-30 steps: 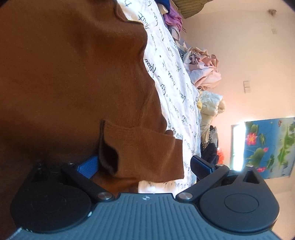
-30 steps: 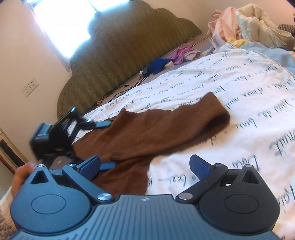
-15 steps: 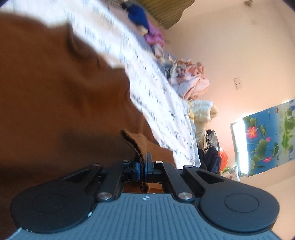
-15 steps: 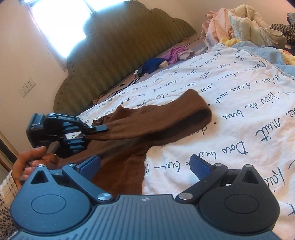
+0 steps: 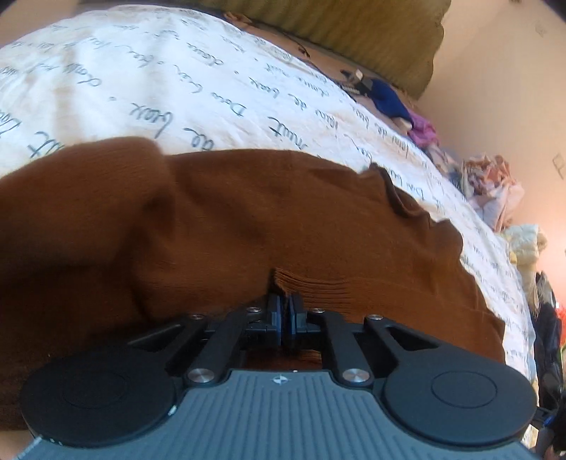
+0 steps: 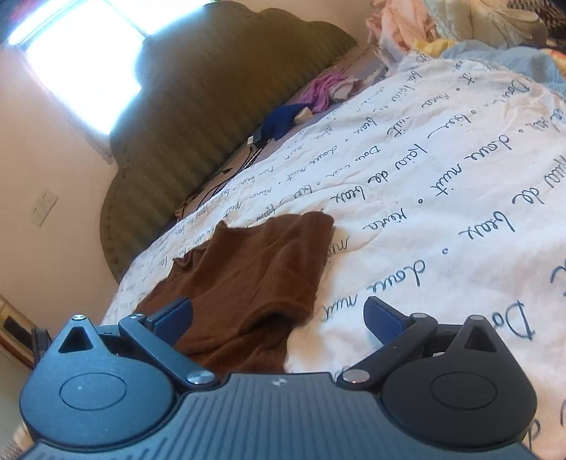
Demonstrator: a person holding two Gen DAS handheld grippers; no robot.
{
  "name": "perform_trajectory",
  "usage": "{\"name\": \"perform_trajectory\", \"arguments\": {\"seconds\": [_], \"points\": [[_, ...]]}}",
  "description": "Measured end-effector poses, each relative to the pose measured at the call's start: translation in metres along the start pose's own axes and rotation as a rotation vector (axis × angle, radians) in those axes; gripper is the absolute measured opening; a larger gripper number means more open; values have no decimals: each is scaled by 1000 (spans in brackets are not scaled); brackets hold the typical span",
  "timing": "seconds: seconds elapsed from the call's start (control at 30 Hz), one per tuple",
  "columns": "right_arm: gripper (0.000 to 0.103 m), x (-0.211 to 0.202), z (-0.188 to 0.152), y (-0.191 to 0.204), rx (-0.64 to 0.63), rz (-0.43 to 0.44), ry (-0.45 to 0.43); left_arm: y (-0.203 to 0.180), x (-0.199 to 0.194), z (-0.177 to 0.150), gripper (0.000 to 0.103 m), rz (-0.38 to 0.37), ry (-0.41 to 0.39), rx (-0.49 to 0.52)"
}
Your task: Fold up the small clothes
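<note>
The brown knit garment (image 5: 283, 226) lies on the bed's white quilt (image 5: 148, 78), which is printed with dark handwriting. In the left wrist view it spreads across most of the picture, one part folded over onto the rest, with a ribbed hem standing up at the near edge. The left gripper (image 5: 284, 311) has that ribbed hem pinched between its blue-padded fingers (image 5: 274, 313); the 2 pads sit almost together and the jaws are just starting to ease apart, the cloth between them.

In the right wrist view the same garment (image 6: 254, 279) shows as a compact brown heap on the quilt (image 6: 442, 198), its near end running under the tool. The right gripper (image 6: 279, 315) has its fingers (image 6: 380, 315) spread wide and grips nothing; the left pad hangs over brown cloth, the right over bare quilt.

Farther off, a green padded headboard (image 6: 212, 99) stands under a bright window (image 6: 85, 60). Blue and purple clothes (image 6: 300, 102) lie near it, and a heap of pale laundry (image 6: 442, 21) sits at the bed's far corner.
</note>
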State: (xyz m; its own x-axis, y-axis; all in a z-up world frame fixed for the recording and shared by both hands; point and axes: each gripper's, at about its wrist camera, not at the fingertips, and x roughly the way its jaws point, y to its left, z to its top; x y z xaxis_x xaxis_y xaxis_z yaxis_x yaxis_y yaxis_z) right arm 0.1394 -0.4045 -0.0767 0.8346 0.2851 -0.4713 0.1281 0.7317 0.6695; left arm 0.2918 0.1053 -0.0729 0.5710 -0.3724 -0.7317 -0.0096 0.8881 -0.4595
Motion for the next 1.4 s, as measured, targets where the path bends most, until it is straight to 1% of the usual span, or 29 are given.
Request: {"name": "perform_trajectory", "arguments": {"seconds": [0.07, 0.17, 0.2, 0.27, 0.33, 0.37, 0.4, 0.43, 0.53, 0.6, 0.63, 0.67, 0.7, 0.73, 0.8, 0.83, 0.87, 0.9, 0.97, 1.0, 1.07, 1.1, 1.13, 1.17, 1.2, 1.23, 1.27, 1.33, 1.4], "points": [[103, 18, 14, -9, 36, 3, 9, -3, -2, -2, 14, 19, -28, 26], [103, 42, 29, -21, 98, -13, 31, -19, -4, -9, 14, 64, -48, 112], [103, 53, 35, -25, 112, -5, 54, -21, -4, -9, 14, 71, -51, 127], [101, 64, 40, -25, 103, -9, 42, -21, -4, -12, 15, 69, -56, 135], [90, 79, 44, -23, 68, -10, 73, -20, -6, -17, 15, 64, -64, 155], [41, 87, 46, -23, 56, -37, 100, -19, -7, -20, 15, 61, -66, 156], [6, 94, 48, -24, 52, -86, 123, -19, -6, -20, 15, 60, -65, 157], [5, 97, 51, -24, 36, -89, 127, -19, -5, -21, 15, 60, -64, 157], [5, 96, 61, -7, -106, -114, 129, -23, -3, -19, 15, 69, -60, 169], [5, 87, 69, 0, -123, -125, 70, -27, -1, -20, 15, 79, -66, 198], [5, 88, 73, 1, -145, -198, 39, -29, -1, -21, 15, 85, -71, 215], [6, 94, 74, -2, -166, -293, 45, -30, 0, -22, 15, 89, -76, 223], [8, 106, 76, -12, -152, -349, 109, -30, 0, -23, 15, 90, -80, 227], [7, 108, 76, -19, -127, -328, 139, -29, 0, -23, 15, 89, -81, 226], [20, 86, 76, -19, -62, -272, 102, -27, -1, -23, 15, 81, -78, 218], [23, 74, 71, -17, -39, -204, 99, -26, -1, -22, 15, 76, -76, 217], [35, 65, 66, -15, -21, -148, 116, -25, -1, -22, 15, 70, -76, 215], [64, 54, 55, -13, 16, -108, 136, -23, -1, -22, 15, 63, -77, 210], [95, 40, 34, -13, 35, -89, 143, -21, -2, -23, 15, 52, -80, 200], [96, 39, 25, -14, 35, -88, 158, -20, -3, -23, 15, 50, -82, 197], [96, 45, 11, -22, 90, -22, 185, -22, -3, -24, 15, 54, -83, 203], [94, 47, 7, -25, 112, -1, 172, -23, -3, -24, 15, 59, -82, 207], [86, 49, 5, -23, 104, 5, 162, -24, -3, -24, 15, 63, -81, 211], [11, 54, 5, -24, 109, -14, 199, -24, -3, -24, 15, 66, -80, 214], [5, 58, 4, -24, 119, -29, 236, -24, -3, -23, 15, 68, -78, 211], [5, 57, 6, -17, 62, -25, 236, -24, -3, -23, 15, 69, -76, 208], [5, 52, 7, -6, -3, -38, 225, -24, -2, -22, 15, 67, -74, 209], [5, 41, 14, 11, -71, -47, 193, -24, -2, -22, 15, 63, -77, 219], [4, 31, 21, 20, -161, -100, 142, -24, -2, -24, 15, 63, -83, 232]]}}
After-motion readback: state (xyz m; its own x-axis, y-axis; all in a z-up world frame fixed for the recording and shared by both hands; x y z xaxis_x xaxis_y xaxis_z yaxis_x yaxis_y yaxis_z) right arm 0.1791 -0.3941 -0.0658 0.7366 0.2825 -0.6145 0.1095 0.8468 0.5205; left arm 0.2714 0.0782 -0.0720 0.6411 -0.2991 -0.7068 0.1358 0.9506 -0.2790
